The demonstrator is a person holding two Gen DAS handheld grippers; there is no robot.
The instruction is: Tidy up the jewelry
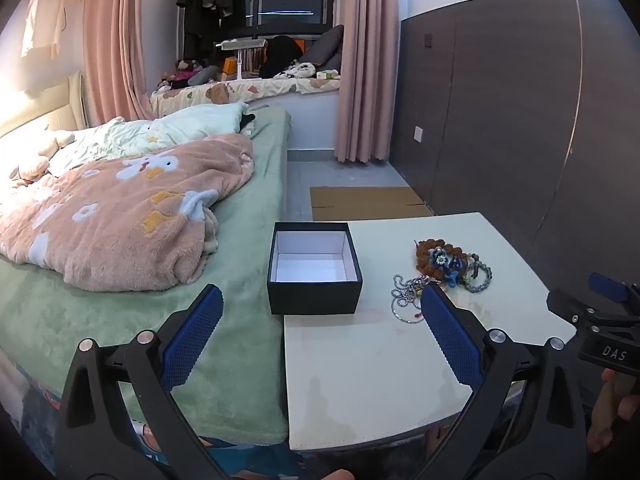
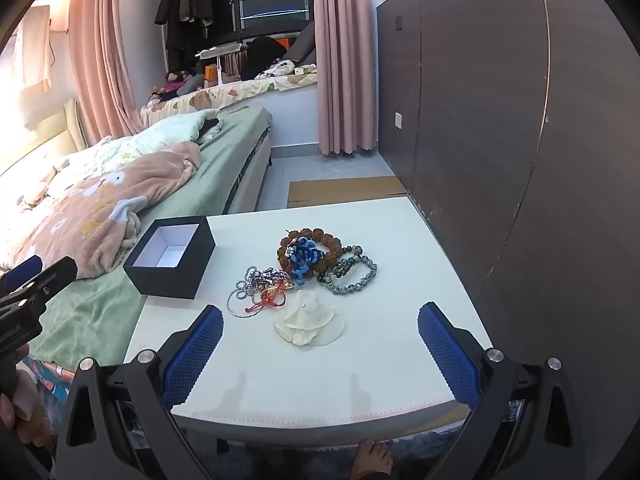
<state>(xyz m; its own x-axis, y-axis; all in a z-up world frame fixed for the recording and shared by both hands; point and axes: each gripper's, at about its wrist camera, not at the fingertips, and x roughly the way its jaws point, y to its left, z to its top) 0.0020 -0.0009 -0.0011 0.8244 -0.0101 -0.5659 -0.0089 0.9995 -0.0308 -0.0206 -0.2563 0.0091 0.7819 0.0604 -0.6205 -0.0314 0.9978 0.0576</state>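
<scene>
Both tools released: left tool (image 1: 322, 338), right tool (image 2: 320, 344) | box (image 2: 170, 258) mouth up

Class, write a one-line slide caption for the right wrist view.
Open right gripper faces tangled jewelry beside an empty black box on a white table.

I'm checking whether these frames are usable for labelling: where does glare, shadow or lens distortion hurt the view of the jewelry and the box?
Left wrist view: blown-out glare at the left edge; fisheye bends the dark wardrobe; the left gripper partly hides the silver ball chain. Right wrist view: the jewelry pile is sharp and evenly lit; the open black box is clear; the pale flower piece barely contrasts with the white table.
</scene>
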